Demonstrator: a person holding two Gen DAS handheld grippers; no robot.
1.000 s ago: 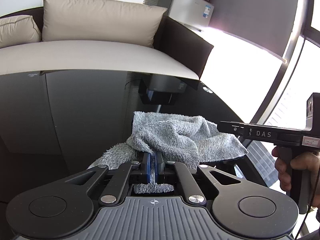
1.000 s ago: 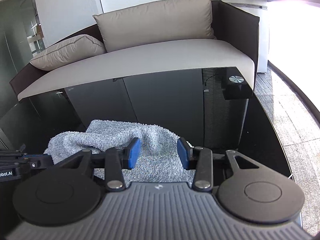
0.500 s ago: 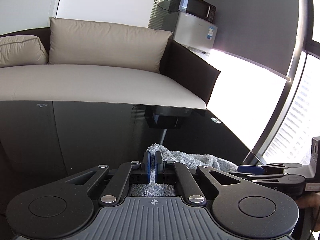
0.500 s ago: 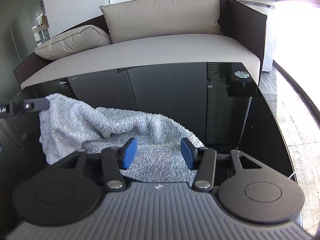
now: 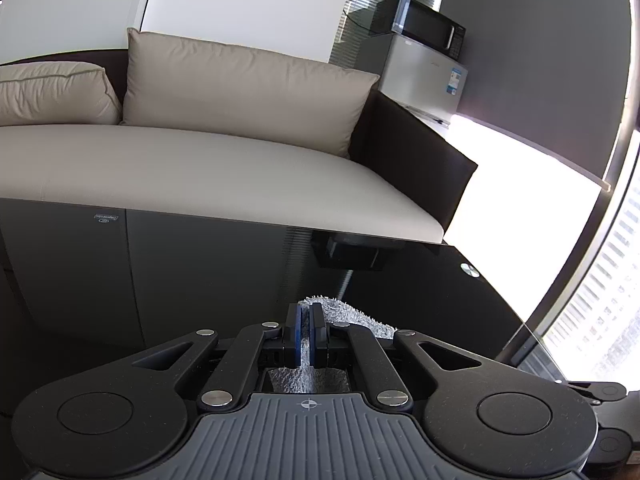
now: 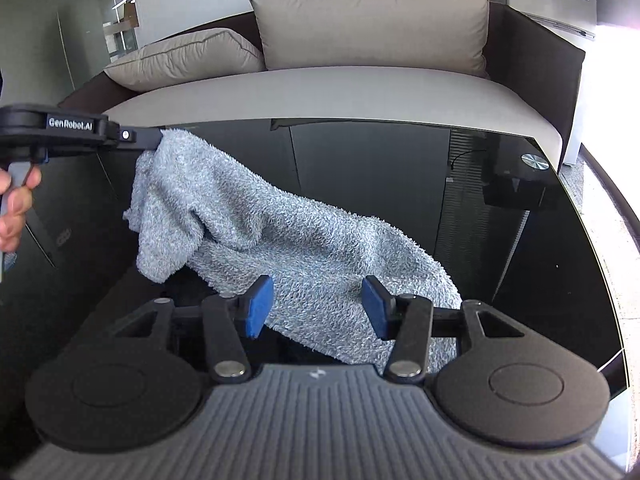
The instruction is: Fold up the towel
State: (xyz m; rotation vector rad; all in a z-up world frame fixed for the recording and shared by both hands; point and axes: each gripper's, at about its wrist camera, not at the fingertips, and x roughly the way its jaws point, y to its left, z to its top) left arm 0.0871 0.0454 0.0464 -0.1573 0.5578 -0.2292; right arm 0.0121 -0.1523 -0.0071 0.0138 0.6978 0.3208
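Currently, the left gripper [image 5: 306, 336] clamps a raised corner of the grey towel [image 6: 280, 240], which drapes down onto the black glass table [image 6: 540, 264], while the right gripper [image 6: 316, 306] hovers over it, jaws apart.

Your left gripper [image 5: 306, 330] has its blue-padded jaws pinched together on a strip of the fluffy grey terry towel [image 5: 352, 318], which pokes out just past the pads and trails off to the right. Beneath it you have the glossy black glass table [image 5: 160, 280], with a small round silver disc [image 5: 469, 270] near its far right corner. Beyond the table stands the beige cushioned sofa with dark brown frame [image 5: 220, 176], and to its far right a black microwave [image 5: 420, 24] sits on a silver mini fridge [image 5: 424, 80].
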